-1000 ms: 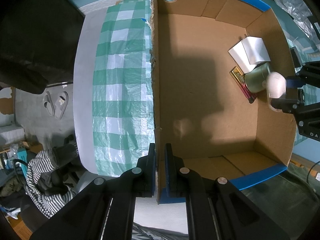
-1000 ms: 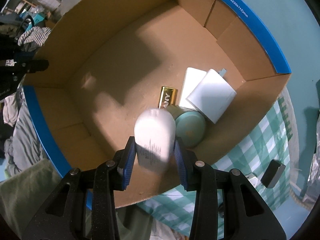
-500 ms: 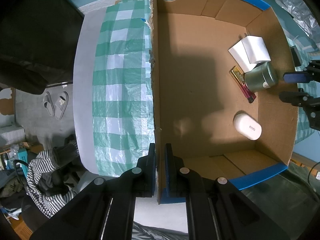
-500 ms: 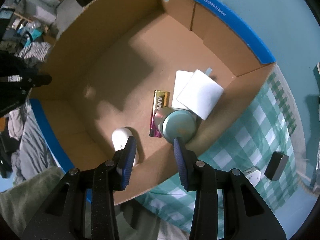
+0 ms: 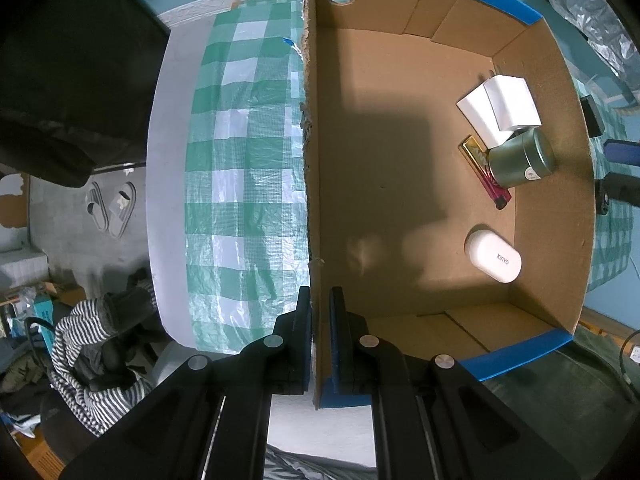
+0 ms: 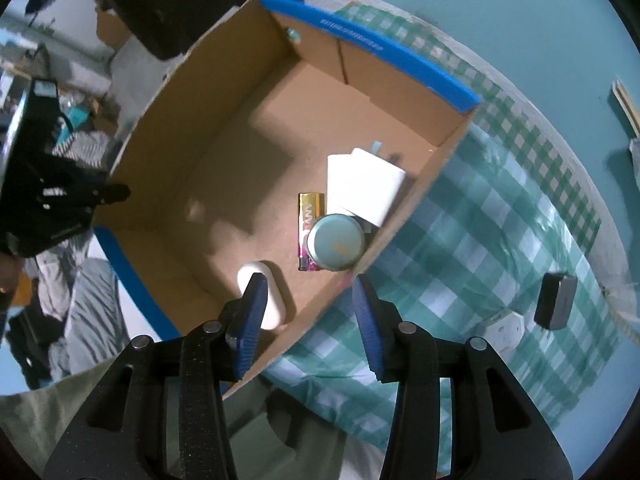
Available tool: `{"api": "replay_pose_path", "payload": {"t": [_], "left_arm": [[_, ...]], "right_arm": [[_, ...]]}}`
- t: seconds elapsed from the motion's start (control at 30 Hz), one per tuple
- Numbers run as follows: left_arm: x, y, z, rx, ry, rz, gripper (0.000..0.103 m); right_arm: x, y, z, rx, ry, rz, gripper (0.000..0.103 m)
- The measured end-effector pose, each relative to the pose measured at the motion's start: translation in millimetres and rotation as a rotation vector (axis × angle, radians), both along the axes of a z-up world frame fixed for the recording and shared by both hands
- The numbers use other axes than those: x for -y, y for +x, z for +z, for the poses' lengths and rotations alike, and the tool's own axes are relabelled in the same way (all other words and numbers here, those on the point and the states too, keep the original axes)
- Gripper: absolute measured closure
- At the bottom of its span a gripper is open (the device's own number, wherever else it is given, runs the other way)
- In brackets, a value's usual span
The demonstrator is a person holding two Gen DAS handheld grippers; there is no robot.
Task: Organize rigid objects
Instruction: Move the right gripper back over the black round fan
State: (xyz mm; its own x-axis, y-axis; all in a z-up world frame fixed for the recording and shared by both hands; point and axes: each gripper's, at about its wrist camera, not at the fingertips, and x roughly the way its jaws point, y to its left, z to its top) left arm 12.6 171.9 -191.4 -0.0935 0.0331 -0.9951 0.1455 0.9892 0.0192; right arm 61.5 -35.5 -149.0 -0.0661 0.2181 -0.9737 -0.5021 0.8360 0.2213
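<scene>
An open cardboard box (image 5: 400, 128) (image 6: 224, 144) with blue edges sits on a green checked cloth. On its floor lie a white oval case (image 5: 493, 255) (image 6: 262, 294), a green round tin (image 5: 522, 157) (image 6: 335, 242), white boxes (image 5: 500, 104) (image 6: 362, 184) and a gold and pink pack (image 5: 482, 168) (image 6: 309, 216). My left gripper (image 5: 319, 300) is shut on the box's left wall (image 5: 313, 184). My right gripper (image 6: 306, 292) hangs above the box's right wall, its jaws opening with nothing between them; the white case lies below its left finger.
Outside the box on the cloth (image 6: 480, 216) lie a black block (image 6: 555, 300) and a white hexagonal thing (image 6: 502, 326). Left of the table, slippers (image 5: 112, 210) and striped clothing (image 5: 96, 344) lie on the floor. A dark monitor (image 5: 68, 68) stands at the back left.
The right gripper let go of the white oval case, which now lies on the box floor. It then rose and drew back over the box's right wall with its jaws widening. The left gripper stayed put.
</scene>
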Motion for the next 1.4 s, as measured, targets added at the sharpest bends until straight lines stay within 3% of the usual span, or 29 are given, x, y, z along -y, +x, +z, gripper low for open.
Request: {"api": "replay_pose_path", "payload": {"t": [0.23,0.77,1.07,1.4], "left_arm": [[0,0,0,-0.001,-0.001,0.001,0.096],[1,-3,0,0.001,0.002,-0.008,0.096],[0,-4,1,-0.003,0.007,-0.009,0.096],[0,-5,2,-0.003,0.008,-0.004,0.096]], "right_arm": [[45,2,11,0.019,0.014,-0.130,0.040],[192,-5,-19,-0.043,-0.089,-0.504,0.033],[235,-13,-44,-0.081,-0.136,-0.558,0.033],[250,-19,-85,-0.130,-0.153,-0.569,0.033]]}}
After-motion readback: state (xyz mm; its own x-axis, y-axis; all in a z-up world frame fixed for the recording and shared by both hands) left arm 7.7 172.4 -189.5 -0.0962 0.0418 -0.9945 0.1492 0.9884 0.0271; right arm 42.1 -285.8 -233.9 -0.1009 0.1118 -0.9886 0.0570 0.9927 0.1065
